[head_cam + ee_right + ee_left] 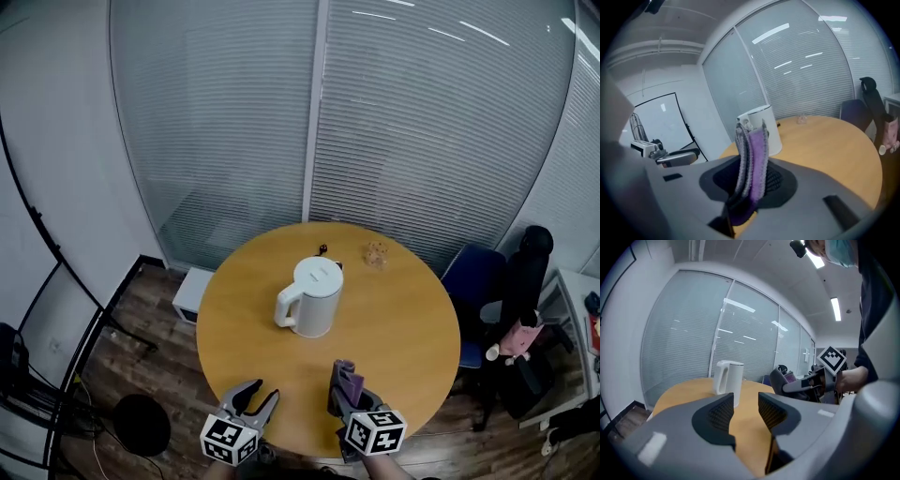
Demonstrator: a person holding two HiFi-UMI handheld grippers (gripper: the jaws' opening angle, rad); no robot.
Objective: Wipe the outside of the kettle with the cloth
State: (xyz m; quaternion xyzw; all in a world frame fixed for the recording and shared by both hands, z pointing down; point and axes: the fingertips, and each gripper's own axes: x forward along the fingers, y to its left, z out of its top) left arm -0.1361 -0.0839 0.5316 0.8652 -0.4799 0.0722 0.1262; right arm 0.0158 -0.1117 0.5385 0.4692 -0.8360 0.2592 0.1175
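Note:
A white kettle [312, 297] with its lid on stands upright near the middle of the round wooden table [412, 319], handle toward the left. It also shows ahead in the left gripper view as the kettle [729, 377] and behind the cloth as the kettle [771, 126]. My left gripper [258, 396] hovers over the table's near edge, open, nothing between its jaws. My right gripper [344, 386] is beside it, shut on a folded purple and grey cloth [752, 164] that sticks up from the jaws, seen as the cloth [348, 379].
A small clear object [377, 254] and a small dark item [322, 248] lie on the far side of the table. A blue chair [476, 281] and a black chair with a pink toy [517, 339] stand at the right. Glass walls with blinds close off the back.

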